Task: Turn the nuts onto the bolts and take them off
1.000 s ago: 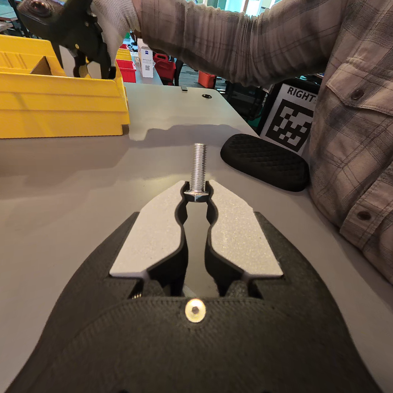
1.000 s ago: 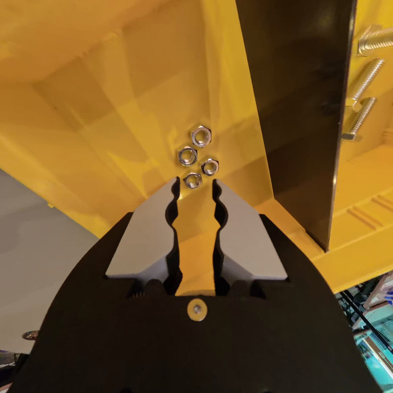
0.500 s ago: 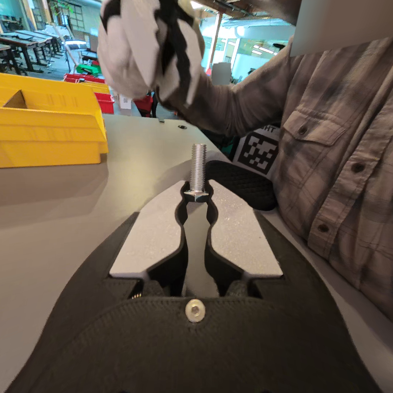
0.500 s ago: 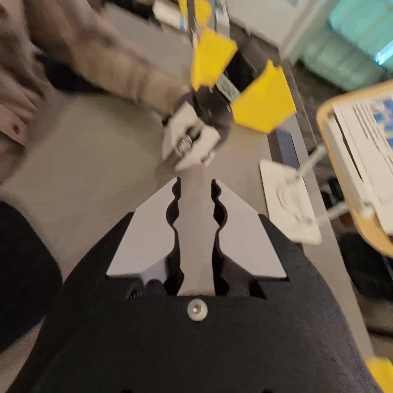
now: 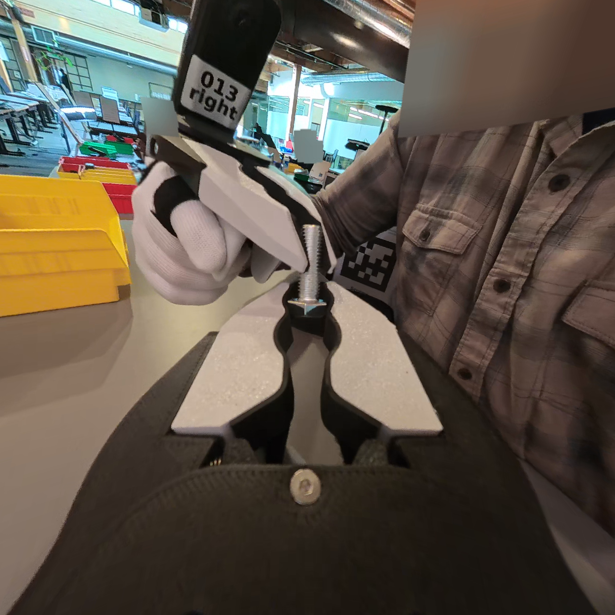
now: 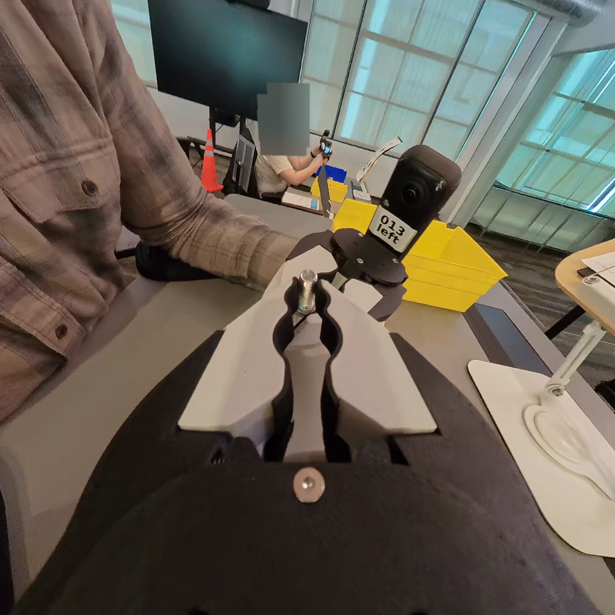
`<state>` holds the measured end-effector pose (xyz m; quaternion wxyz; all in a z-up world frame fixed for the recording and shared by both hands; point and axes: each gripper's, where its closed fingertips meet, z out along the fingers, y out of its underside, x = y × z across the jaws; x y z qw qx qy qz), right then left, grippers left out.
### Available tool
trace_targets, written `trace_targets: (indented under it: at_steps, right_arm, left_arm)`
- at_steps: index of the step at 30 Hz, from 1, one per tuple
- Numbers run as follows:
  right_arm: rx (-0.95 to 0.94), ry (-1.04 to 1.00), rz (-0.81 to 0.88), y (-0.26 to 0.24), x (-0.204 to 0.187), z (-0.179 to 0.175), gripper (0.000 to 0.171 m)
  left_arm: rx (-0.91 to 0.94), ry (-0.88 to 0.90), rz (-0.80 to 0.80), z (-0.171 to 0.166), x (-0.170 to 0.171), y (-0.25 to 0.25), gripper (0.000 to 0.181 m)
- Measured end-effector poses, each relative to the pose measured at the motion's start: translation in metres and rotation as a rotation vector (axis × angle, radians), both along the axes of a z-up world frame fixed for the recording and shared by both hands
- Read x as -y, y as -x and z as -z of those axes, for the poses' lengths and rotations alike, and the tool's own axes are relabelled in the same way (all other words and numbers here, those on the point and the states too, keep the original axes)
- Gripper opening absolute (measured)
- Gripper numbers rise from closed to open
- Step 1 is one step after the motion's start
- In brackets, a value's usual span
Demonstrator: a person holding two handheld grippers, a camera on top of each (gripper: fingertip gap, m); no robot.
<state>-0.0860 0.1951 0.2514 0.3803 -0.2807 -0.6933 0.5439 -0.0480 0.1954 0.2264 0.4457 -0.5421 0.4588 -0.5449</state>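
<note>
Left gripper (image 5: 307, 307) jaws clamped on hex head of upright bolt (image 5: 310, 263), right gripper (image 6: 307, 299) jaws slightly parted around its threaded shank, yellow bin (image 6: 446, 266) behind on grey table (image 5: 83, 366)

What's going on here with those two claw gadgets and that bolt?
A person in a plaid shirt holds a claw tool in each hand. The left claw grips a silver bolt by its head, thread pointing up. The right claw has come in from above so its tips sit on either side of the thread. No nut shows on the bolt. A yellow bin sits on the grey table.
</note>
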Motion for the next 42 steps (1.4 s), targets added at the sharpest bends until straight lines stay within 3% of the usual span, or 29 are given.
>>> trace_targets:
  at_steps: [1,4,7,13,15,18,21,26,33,37,40,42]
  right_arm:
    - [-0.008,0.015,0.006,-0.001,-0.001,-0.002,0.007]
    - [-0.058,0.073,0.029,-0.007,-0.012,-0.021,0.007]
    - [-0.07,0.01,0.162,-0.018,-0.052,-0.039,0.007]
    - [0.06,-0.215,0.697,-0.064,-0.225,-0.055,0.007]
    - [0.174,-0.225,0.836,-0.083,-0.282,-0.043,0.008]
    - [0.452,-0.278,0.988,-0.113,-0.354,0.002,0.007]
    - [0.711,-0.319,1.038,-0.134,-0.395,0.055,0.007]
    - [0.947,-0.232,1.03,-0.144,-0.418,0.114,0.007]
    - [1.203,-0.28,1.028,-0.162,-0.438,0.161,0.008]
    - [1.268,-0.279,1.013,-0.162,-0.44,0.166,0.008]
    - [1.278,-0.31,1.011,-0.163,-0.44,0.163,0.024]
    - [1.241,-0.325,1.035,-0.162,-0.439,0.151,0.025]
  left_arm:
    - [0.01,-0.002,-0.016,-0.003,-0.002,0.0,0.015]
    - [-0.007,-0.008,-0.075,-0.004,-0.01,0.002,0.043]
    - [-0.075,-0.034,-0.199,0.005,-0.03,0.01,0.047]
    - [-0.24,-0.067,-0.436,0.039,-0.072,0.027,0.003]
    - [-0.293,-0.08,-0.464,0.048,-0.077,0.028,0.002]
    - [-0.321,-0.085,-0.465,0.055,-0.078,0.025,0.002]
    - [-0.347,-0.089,-0.466,0.061,-0.079,0.025,0.002]
    - [-0.353,-0.087,-0.471,0.062,-0.08,0.028,0.003]
    - [-0.396,-0.088,-0.458,0.071,-0.079,0.028,0.004]
    - [-0.412,-0.086,-0.45,0.076,-0.079,0.027,0.005]
    - [-0.417,-0.084,-0.45,0.077,-0.079,0.027,0.007]
    - [-0.421,-0.088,-0.465,0.076,-0.081,0.029,0.008]
